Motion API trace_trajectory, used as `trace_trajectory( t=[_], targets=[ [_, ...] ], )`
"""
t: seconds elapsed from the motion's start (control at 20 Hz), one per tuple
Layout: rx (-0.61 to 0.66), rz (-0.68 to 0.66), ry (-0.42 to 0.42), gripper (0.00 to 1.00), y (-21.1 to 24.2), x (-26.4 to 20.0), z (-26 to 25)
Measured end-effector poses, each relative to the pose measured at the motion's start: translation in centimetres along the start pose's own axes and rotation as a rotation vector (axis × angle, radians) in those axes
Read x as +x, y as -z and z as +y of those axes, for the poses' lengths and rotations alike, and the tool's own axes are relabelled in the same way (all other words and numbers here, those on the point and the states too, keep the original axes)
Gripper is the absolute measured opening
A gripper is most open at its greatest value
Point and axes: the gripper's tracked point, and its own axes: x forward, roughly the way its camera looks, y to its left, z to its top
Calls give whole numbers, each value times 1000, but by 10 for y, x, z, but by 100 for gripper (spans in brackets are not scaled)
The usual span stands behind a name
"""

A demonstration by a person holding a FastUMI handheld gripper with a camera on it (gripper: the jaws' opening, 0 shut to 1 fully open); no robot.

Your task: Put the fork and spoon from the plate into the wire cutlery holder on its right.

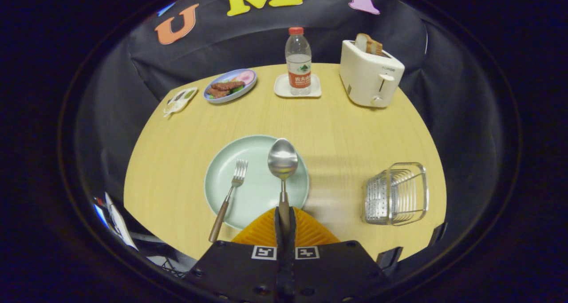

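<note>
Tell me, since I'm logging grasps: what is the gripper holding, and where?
The gripper is shut on the spoon, gripping its handle end; the bowl points ahead over the plate.

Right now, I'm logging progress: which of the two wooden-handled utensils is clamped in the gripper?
The metal spoon. The gripper is shut on its handle, bowl pointing ahead over the pale green plate. The metal fork lies free on the plate, left of the fingers.

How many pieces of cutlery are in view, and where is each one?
2. The fork lies on the green plate, its handle over the near rim. The spoon is held above the plate, the gripper shut on its handle.
</note>
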Motion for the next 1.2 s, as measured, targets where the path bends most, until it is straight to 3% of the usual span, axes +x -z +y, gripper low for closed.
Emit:
trace_trajectory(
  t=[0.25,0.5,0.95,1.2],
  targets=[
    [33,35,32,0,-16,-64,-77],
    [72,137,106,0,-4,-83,-146],
    [166,331,41,1,30,-66,-157],
    [222,350,20,5,29,-52,-154]
  ],
)
